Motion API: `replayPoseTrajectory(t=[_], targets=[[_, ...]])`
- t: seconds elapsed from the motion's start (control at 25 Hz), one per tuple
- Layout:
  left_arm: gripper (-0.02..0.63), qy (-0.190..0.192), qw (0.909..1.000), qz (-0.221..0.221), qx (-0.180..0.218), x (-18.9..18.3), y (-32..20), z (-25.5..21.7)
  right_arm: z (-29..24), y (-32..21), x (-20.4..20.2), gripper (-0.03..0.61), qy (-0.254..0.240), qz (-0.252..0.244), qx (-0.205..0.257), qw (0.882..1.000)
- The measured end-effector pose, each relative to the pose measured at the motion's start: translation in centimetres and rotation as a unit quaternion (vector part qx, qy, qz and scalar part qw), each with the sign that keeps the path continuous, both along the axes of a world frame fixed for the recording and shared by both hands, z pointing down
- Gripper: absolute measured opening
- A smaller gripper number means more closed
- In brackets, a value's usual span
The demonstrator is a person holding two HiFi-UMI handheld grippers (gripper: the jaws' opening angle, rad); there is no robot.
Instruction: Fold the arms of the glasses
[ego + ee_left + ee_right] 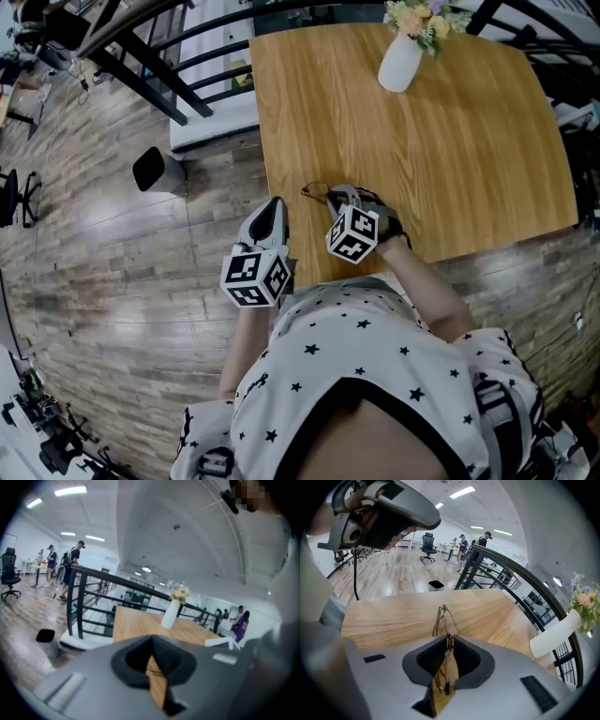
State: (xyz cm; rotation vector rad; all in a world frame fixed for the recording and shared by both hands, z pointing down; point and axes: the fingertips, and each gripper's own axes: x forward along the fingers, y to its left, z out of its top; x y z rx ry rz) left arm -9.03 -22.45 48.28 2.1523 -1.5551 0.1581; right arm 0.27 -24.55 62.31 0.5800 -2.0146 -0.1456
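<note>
The thin gold-framed glasses (445,619) stand on edge between the pads of my right gripper (449,640), which is shut on them just above the wooden table (393,618). From the head view the glasses (315,192) stick out to the left of the right gripper (339,199), near the table's front left corner. My left gripper (275,211) hangs just off the table's left edge, jaws shut with nothing in them. In the left gripper view the left gripper (152,645) shows only a sliver of table between its pads. It also appears at the top left of the right gripper view (379,513).
A white vase of flowers (400,61) stands at the far side of the table (450,141). Black railings (178,66) run beyond the table's left edge, and a black bin (150,169) sits on the wood floor. People stand far off (70,566).
</note>
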Motion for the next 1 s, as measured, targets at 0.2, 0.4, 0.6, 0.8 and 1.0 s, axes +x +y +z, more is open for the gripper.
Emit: replayPoseTrajectory(t=[0.2, 0.4, 0.6, 0.8, 1.0], targets=[[0.006, -0.002, 1.0, 0.003, -0.003, -0.2, 0.0, 0.1, 0.7, 0.6, -0.4, 0.049, 0.001, -0.002, -0.007, 1.0], [0.006, -0.001, 0.9999, 0.01, -0.006, -0.2, 0.5, 0.0, 0.5, 0.8, -0.6, 0.052, -0.009, 0.013, -0.012, 1.0], [0.006, 0.001, 0.9997, 0.025, -0.004, 0.0, 1.0, -0.3, -0.5, 0.8, -0.4, 0.058, -0.041, 0.051, -0.013, 0.998], [0.006, 0.002, 0.9993, 0.038, 0.001, -0.3, 1.7, -1.0, -2.3, 2.3, 0.1, 0.06, -0.079, 0.102, -0.009, 0.992], [0.006, 0.006, 0.9988, 0.048, 0.007, -0.7, 3.2, -1.5, -5.0, 4.3, 0.5, 0.058, -0.15, 0.169, -0.012, 0.974]])
